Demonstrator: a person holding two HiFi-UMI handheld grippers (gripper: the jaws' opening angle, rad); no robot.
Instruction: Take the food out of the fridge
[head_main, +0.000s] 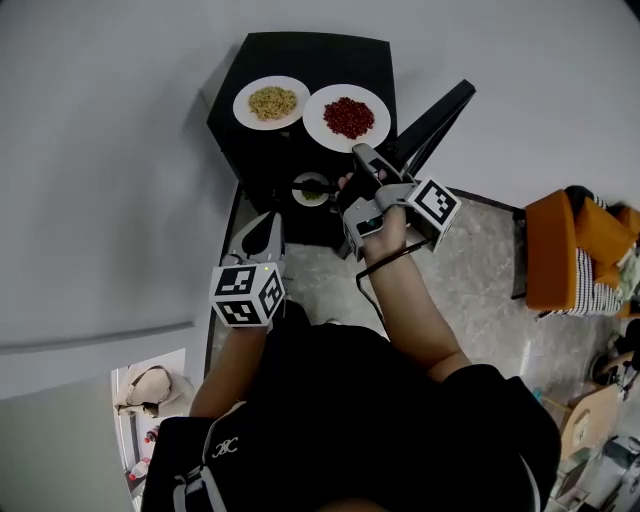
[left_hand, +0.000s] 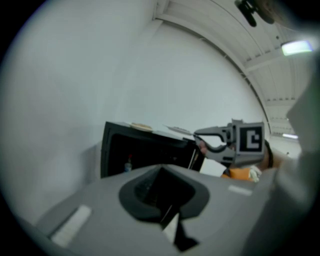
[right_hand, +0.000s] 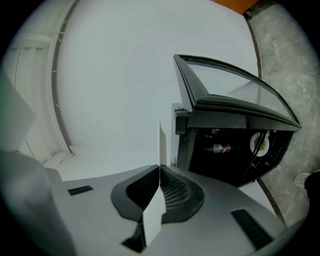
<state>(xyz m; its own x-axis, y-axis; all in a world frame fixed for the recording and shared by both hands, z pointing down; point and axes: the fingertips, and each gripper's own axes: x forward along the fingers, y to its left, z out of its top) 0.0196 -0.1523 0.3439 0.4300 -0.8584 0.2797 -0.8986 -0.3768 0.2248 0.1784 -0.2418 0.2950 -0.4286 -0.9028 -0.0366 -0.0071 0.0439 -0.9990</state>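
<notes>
Head view: plate (head_main: 312, 189) inside fridge (head_main: 300, 52) lies just beside right tongs (head_main: 358, 153).

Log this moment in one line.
fridge: open | top: yellow plate, red plate | inside: third plate | left gripper: shut, empty | right gripper: shut, empty

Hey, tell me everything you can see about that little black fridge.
The fridge is a small, boxy black cabinet standing on the speckled floor beside a white wall. Its glass-panelled door is swung wide open to the right. On its flat top rest two white plates, one of yellowish food, one of red food. Inside the dark interior are another plate with greenish food and a small bottle.
</notes>
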